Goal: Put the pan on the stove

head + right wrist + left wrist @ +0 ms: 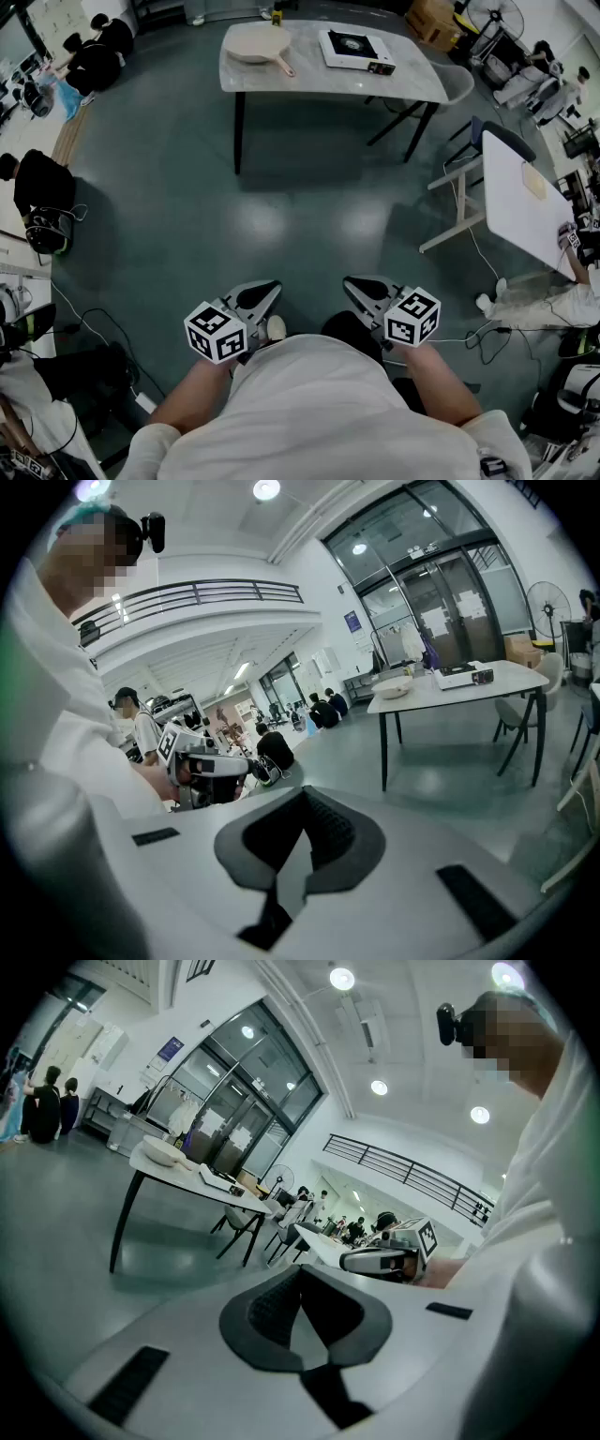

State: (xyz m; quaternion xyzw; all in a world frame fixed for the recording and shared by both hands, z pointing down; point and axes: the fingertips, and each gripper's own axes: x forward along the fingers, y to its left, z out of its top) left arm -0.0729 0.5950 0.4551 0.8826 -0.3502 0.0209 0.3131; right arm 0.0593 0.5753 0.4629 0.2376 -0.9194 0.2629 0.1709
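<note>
Fingers pressed together and empty on your left gripper and right gripper alike; pan rests near stove on the far table. Approach step, likely: walk up, then open a gripper around the pan handle.

The left forearm and right forearm extend forward from the torso, bare below the sleeves. The left gripper and right gripper are held side by side, near each other but apart, both tilted slightly below level. Each gripper's jaws are closed together, with nothing between them.
</note>
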